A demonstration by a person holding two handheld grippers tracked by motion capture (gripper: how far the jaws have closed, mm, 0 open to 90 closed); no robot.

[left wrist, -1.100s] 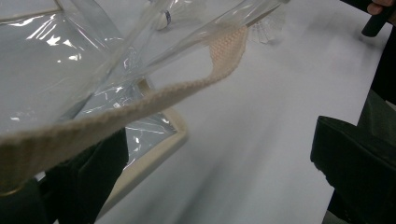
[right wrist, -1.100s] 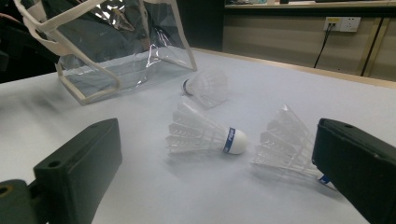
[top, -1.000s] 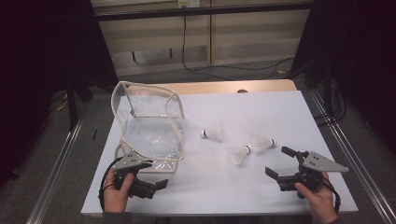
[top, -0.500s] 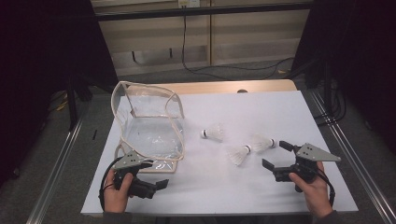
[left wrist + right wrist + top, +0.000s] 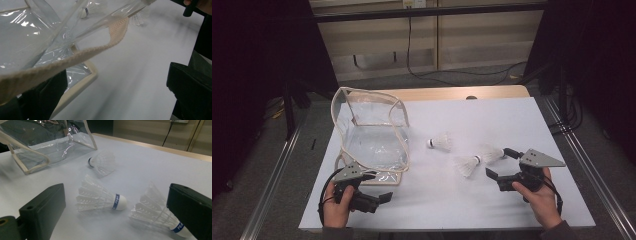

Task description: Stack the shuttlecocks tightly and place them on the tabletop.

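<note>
Our right gripper (image 5: 500,166), jaws wide and empty, faces two shuttlecocks (image 5: 101,197) lying crosswise just ahead; left gripper (image 5: 371,186), also open, sits by the bag (image 5: 372,135).

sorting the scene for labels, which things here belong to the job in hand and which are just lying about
In the job:
- right gripper, open, closing in on the two near shuttlecocks
- left gripper, open at the clear bag
- third shuttlecock, likely next

Lying about:
- cables on the floor behind the table
</note>
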